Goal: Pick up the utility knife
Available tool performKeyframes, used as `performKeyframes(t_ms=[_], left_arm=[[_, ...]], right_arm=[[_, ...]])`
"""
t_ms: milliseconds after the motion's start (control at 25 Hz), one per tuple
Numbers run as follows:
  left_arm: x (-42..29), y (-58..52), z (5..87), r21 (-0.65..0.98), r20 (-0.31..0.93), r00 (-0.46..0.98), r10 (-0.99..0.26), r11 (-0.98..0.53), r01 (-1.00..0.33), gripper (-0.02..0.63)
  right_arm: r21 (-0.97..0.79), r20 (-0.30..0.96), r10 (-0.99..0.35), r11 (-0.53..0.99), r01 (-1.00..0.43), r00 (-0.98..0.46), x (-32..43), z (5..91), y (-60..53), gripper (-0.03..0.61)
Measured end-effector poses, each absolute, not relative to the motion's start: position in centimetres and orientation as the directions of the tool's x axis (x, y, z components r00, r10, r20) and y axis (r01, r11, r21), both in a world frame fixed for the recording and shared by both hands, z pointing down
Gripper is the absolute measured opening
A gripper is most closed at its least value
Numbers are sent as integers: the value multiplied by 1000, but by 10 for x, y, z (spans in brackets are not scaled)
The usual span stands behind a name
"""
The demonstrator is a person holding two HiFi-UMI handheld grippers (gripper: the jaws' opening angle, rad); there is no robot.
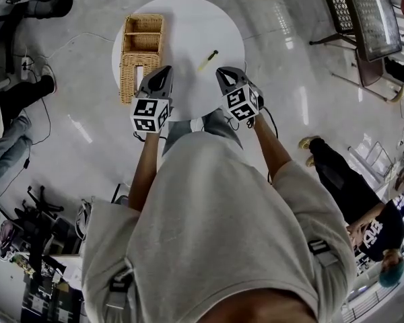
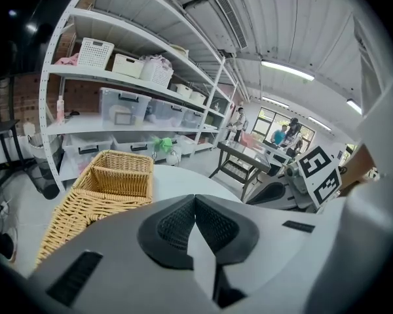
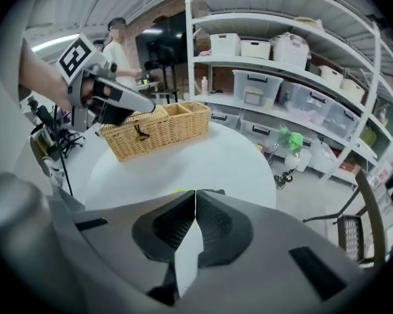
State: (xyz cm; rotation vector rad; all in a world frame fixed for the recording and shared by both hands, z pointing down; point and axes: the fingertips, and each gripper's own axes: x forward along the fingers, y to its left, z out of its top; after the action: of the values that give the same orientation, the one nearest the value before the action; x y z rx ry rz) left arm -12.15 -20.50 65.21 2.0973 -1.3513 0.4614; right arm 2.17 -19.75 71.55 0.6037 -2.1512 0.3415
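The utility knife (image 1: 208, 60), yellow with a black end, lies on the round white table (image 1: 188, 25), right of the middle. My right gripper (image 1: 223, 72) hovers over the table's near edge, just short of the knife, shut with nothing in it. In the right gripper view only a sliver of the knife (image 3: 182, 191) peeks over the closed jaw tips (image 3: 196, 192). My left gripper (image 1: 164, 71) is also shut and empty. It hangs at the near left of the table beside the wicker basket (image 1: 140, 54). In the left gripper view the jaw tips (image 2: 195, 197) meet.
The wicker basket (image 2: 108, 183) has two compartments and takes up the table's left side. Metal chairs (image 1: 363, 19) stand at the far right. People stand at the right (image 1: 353, 194) and the left (image 1: 13, 120). White shelves with bins (image 3: 295, 77) line the wall beyond the table.
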Motion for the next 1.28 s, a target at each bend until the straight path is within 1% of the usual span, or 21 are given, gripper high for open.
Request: performKeyframes(t_ms=[160,280,440,520,680,720,760,800,1000,1120,1280], left_arm=[[-121,-205,652,294,577,421,-700,-303,-906,20],[-122,-204,650,296,578,421,-699,-301,-906,20],[-117,-201,651,298,575,428,-697,-309,-903,20],[-115,-200,651,300,574,432,-696,-312,-901,20],[-113,-202,651,298,575,432,-695,-313,-902,20],[-112,-202,650,298,574,432,-696,-314,-901,20],[-111,-202,650,298,574,432,-696,-314,-901,20],[-111,-202,650,298,574,432,-695,-314,-901,20],[-110,-202,650,297,576,432,-694,-315,-902,20],[-110,-200,651,297,582,430,-690,-311,-903,20],[-110,-198,653,297,588,426,-688,-306,-904,20]], right_arm=[[58,842,-243,929,-366,-482,17,727,-196,32],[129,875,-211,969,-210,-435,14,736,-194,32],[199,906,-182,980,7,-382,12,748,-191,32],[219,916,-175,972,85,-361,11,752,-192,32],[176,932,-116,973,148,-344,9,760,-194,34],[156,936,-96,976,154,-340,9,763,-195,72],[140,940,-81,977,159,-330,10,766,-196,183],[130,945,-73,978,164,-318,12,770,-198,228],[165,954,-102,963,212,-280,14,783,-221,227],[148,959,-77,957,248,-272,10,785,-228,223],[130,961,-54,954,270,-271,3,789,-233,196]])
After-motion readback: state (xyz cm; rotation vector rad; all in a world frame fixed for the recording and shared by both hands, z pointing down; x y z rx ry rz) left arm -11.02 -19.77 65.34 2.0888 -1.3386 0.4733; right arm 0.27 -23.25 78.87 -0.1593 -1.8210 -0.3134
